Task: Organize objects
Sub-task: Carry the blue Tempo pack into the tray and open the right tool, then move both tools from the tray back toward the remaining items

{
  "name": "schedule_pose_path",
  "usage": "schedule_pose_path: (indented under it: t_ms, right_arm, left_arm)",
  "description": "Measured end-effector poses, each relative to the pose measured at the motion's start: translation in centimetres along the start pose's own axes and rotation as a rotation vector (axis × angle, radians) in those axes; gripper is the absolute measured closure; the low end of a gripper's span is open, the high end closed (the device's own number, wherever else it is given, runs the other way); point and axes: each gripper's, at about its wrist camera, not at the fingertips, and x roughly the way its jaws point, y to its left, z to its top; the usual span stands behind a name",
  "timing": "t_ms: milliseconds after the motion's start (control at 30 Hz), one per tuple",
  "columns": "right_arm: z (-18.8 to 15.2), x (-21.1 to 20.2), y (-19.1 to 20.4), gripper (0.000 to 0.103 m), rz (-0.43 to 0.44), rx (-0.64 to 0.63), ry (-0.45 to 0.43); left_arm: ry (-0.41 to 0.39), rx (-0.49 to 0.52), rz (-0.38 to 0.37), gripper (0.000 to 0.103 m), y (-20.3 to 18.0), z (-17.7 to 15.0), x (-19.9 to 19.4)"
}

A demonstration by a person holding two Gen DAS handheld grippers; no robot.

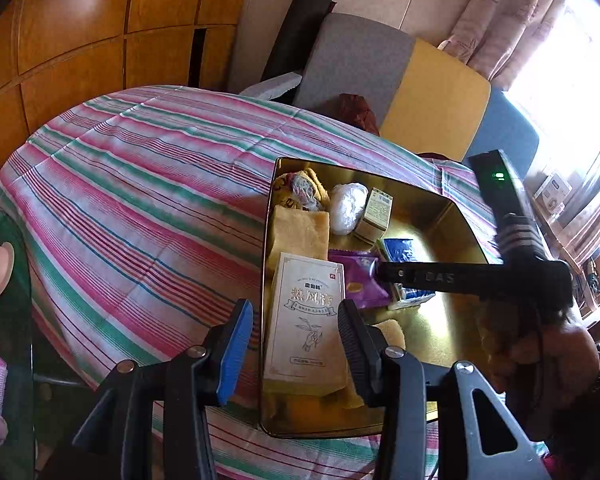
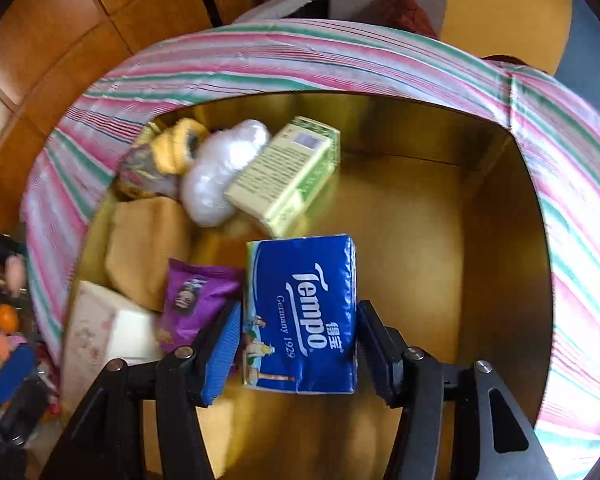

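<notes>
An open gold tin [image 2: 480,240] sits on a striped cloth [image 1: 140,200]. My right gripper [image 2: 300,307] reaches down into it, a blue Tempo tissue pack [image 2: 308,312] between its fingers. Narrow gaps show beside the pack, so the jaws stand open around it. My left gripper [image 1: 295,304] hovers open over the tin's [image 1: 440,220] left wall. Below it a white box with Chinese lettering [image 1: 306,312] lies in the tin on tan cloth. In the right wrist view no finger touches that white box [image 2: 100,320].
The tin's left half also holds a purple snack packet [image 2: 192,300], a green-and-white carton [image 2: 288,172], a white wrapped bundle [image 2: 220,172], a tan cloth [image 2: 148,248] and a yellow plush item [image 2: 176,148]. A grey-and-yellow chair [image 1: 360,64] stands behind the table. A person's hand [image 1: 540,352] holds the right gripper.
</notes>
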Motion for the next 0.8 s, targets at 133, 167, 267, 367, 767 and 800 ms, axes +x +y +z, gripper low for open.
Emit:
schedule_pose_path:
  t_ms: [133, 167, 267, 367, 767, 800]
  right_arm:
    - [-0.9, -2.0, -0.6, 0.035, 0.006, 0.010, -0.053]
    - [-1.2, -2.6, -0.6, 0.035, 0.001, 0.009, -0.065]
    - [-2.2, -5.0, -0.9, 0.030, -0.019, -0.007, -0.102]
    - [-3.5, -6.8, -1.4, 0.028, -0.047, -0.040, -0.132]
    - [-8.1, -12.0, -6.8, 0.027, -0.136, -0.005, -0.240]
    - [-8.4, -12.3, -7.2, 0.027, -0.147, 0.002, -0.250]
  left_arm:
    - [-0.007, 0.012, 0.001, 0.058, -0.4, 0.0, -0.3]
    - [-0.012, 0.018, 0.002, 0.058, -0.6, 0.1, -0.5]
    - [-0.027, 0.045, 0.012, 0.058, -1.2, 0.0, -0.8]
    - [-0.036, 0.065, 0.010, 0.058, -1.8, -0.1, -1.2]
    - [-0.052, 0.166, 0.008, 0.058, -5.5, -0.6, -2.1]
    - [-0.051, 0.173, 0.008, 0.058, -5.8, -0.7, -2.1]
